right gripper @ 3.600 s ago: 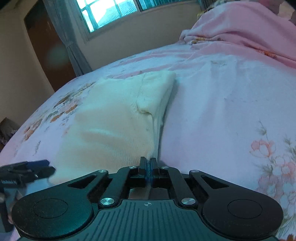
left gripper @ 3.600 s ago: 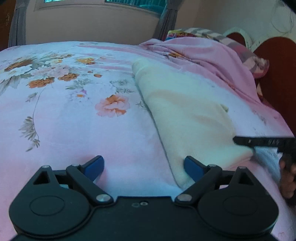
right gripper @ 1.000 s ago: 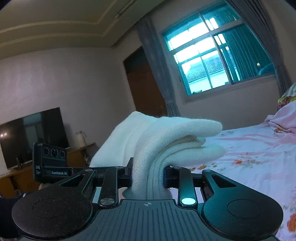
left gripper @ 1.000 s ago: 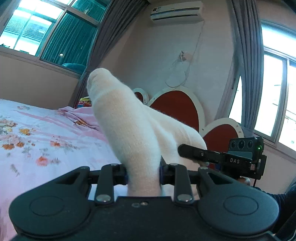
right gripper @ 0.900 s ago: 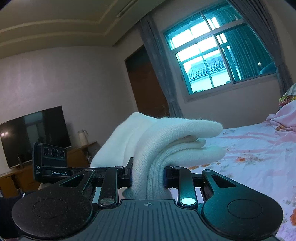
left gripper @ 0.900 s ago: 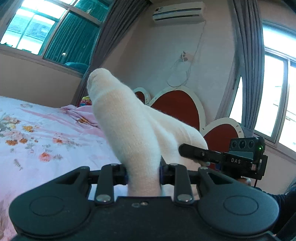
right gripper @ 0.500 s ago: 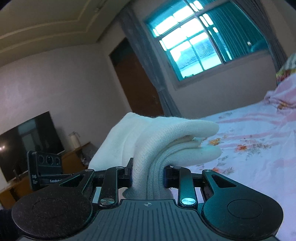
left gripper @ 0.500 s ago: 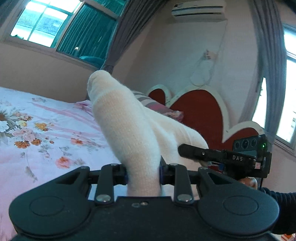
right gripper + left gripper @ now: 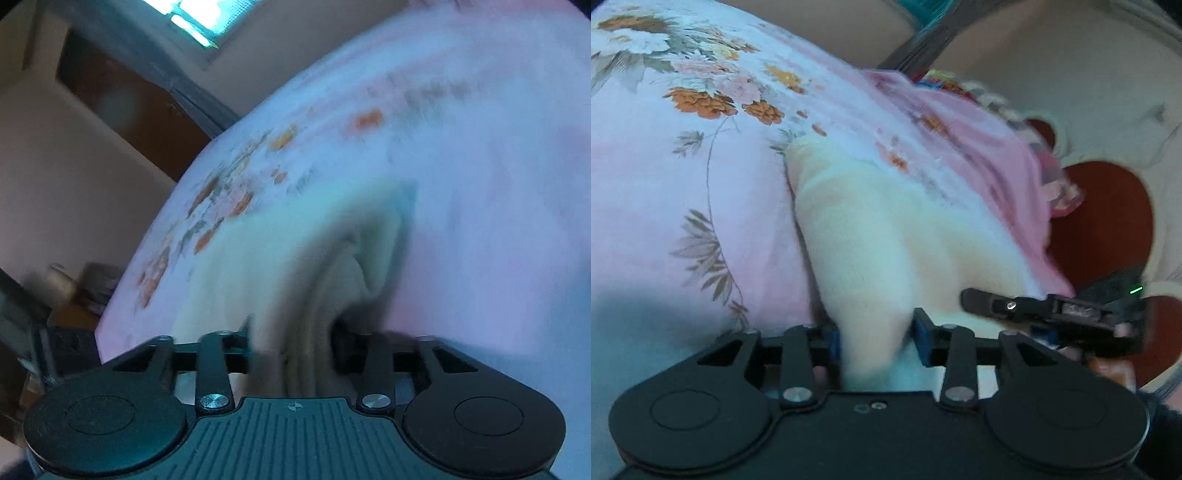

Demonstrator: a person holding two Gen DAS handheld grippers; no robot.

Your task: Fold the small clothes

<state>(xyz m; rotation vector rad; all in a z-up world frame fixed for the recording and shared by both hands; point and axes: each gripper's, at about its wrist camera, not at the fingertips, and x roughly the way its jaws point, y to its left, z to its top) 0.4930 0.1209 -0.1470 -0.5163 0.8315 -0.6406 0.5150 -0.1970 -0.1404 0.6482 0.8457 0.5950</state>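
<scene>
Both tongs [image 9: 873, 338] [image 9: 291, 350] opening w/ cream garment [image 9: 886, 236] between, over pink floral bedsheet [image 9: 665, 184].

Each fisheye camera sits just behind its own two fingers and looks forward and down along them at the bed. The left wrist view faces the floral sheet [image 9: 701, 192] with the red headboard [image 9: 1108, 221] at 3 o'clock. The right wrist view, blurred, tilts toward a window [image 9: 195, 22] at 11 o'clock. Both close views share the white garment [image 9: 886, 236] at centre, and the left view catches the right gripper [image 9: 1052, 314] at 4 o'clock.
</scene>
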